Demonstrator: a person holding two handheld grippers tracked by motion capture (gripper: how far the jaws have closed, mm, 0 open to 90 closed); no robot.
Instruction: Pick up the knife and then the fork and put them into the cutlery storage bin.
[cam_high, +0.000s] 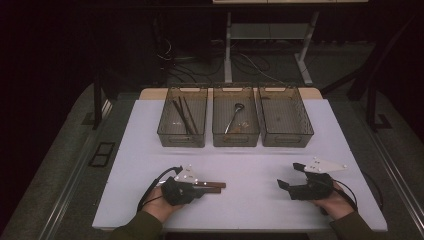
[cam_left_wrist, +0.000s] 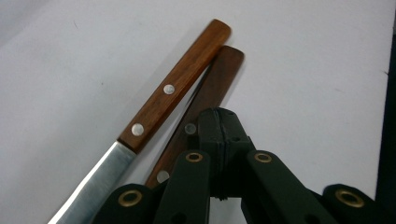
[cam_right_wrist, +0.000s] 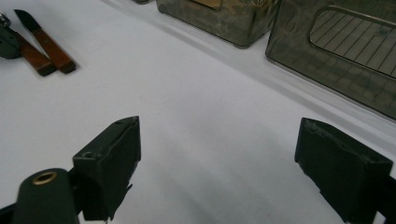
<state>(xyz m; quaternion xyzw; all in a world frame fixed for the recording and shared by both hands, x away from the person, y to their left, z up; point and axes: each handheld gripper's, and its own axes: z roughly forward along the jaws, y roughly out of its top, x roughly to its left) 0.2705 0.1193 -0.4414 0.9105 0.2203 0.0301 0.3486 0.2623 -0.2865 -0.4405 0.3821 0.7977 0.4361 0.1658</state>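
The left tongs (cam_left_wrist: 219, 135), pressed together with nothing between them, sit over two wooden-handled knives (cam_left_wrist: 180, 84) on the near left of the desk (cam_high: 260, 200), and could shove them askew, while the right tongs (cam_right_wrist: 233, 163) wait wide apart.
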